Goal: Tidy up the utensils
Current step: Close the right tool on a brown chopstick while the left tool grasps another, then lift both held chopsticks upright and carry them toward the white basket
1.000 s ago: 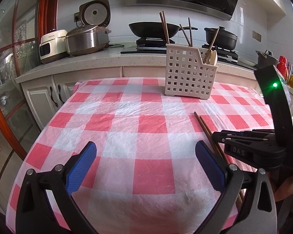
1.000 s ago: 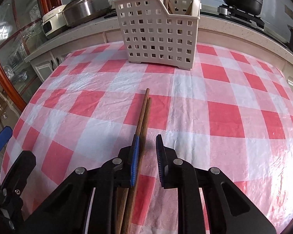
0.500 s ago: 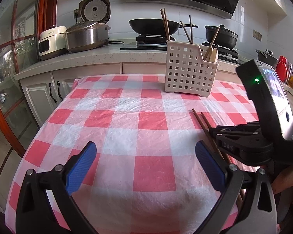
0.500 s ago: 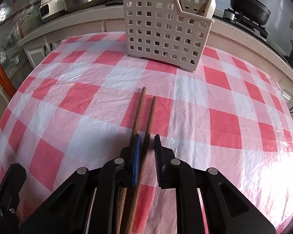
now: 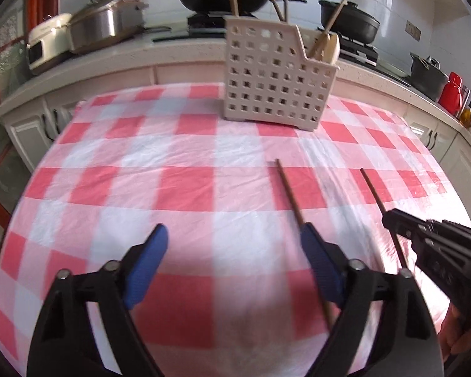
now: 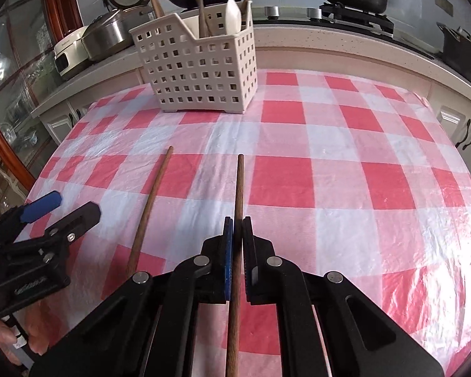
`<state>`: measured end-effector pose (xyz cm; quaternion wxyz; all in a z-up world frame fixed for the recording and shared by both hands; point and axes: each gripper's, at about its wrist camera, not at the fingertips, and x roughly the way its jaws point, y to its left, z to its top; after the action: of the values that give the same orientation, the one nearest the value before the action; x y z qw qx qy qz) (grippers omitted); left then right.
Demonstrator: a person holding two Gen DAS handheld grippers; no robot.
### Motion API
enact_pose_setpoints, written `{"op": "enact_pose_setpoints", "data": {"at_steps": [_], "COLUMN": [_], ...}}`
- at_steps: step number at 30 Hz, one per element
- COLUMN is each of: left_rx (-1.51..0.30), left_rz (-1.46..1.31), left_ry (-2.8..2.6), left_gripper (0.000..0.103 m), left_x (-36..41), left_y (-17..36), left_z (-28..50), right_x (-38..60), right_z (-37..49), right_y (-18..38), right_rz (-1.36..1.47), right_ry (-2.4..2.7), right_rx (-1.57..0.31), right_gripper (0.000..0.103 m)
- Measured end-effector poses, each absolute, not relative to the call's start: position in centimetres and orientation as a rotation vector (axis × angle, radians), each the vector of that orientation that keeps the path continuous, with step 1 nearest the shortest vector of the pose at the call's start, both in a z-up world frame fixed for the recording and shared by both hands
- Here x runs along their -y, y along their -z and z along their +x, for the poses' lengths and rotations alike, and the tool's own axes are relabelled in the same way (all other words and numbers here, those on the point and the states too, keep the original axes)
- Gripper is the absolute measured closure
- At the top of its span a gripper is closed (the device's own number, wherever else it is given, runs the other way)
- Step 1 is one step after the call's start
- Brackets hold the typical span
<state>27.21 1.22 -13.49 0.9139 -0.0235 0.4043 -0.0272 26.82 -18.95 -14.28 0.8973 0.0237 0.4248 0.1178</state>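
Right fingers (image 6: pixel 237 235): bottom centre of the right view, angled down toward the worktop (image 6: pixel 329 188), clamped together on one wooden chopstick (image 6: pixel 239 188) whose tip juts up to mid-frame.

Left fingers (image 5: pixel 235 251): lower centre of the left view, tilted down, blue pads apart and closing, with nothing pressed between them. My second chopstick (image 5: pixel 290 194) lies on the checked cloth, passing under the right-hand pad (image 5: pixel 320 260).

Utensil basket (image 6: pixel 197 69): white, perforated, upright at the upper left of the right view, holding chopsticks and a pale spoon.

My hand (image 6: pixel 34 339): part visible, lower left edge.
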Motion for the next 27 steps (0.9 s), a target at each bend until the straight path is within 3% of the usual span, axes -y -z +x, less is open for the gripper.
{"op": "enact_pose_setpoints", "data": {"at_steps": [3, 10, 12, 27], "left_rx": [-0.879, -0.912, -0.924, -0.921], "left_rz": [-0.058, -0.002, 0.012, 0.059], "left_ry": [0.068, 0.069, 0.061, 0.029], "left_gripper": [0.043, 0.058, 0.068, 0.073], "left_x": [0.6, 4.0, 4.4, 5.2], "left_y": [14.3, 15.1, 15.3, 15.5], "left_z": [29.3, 31.6, 31.9, 31.7], "right_x": [20.2, 21.9, 22.0, 22.6], "right_z": [26.4, 26.3, 26.4, 26.8], "right_y": [14.1, 14.2, 14.4, 15.4], "right_rz": [0.072, 0.098, 0.1, 0.105], "right_ry": [-0.248, -0.266, -0.274, -0.273], "right_rx": [-0.871, -0.856, -0.856, -0.883], "right_gripper": [0.097, 0.097, 0.097, 0.097]}}
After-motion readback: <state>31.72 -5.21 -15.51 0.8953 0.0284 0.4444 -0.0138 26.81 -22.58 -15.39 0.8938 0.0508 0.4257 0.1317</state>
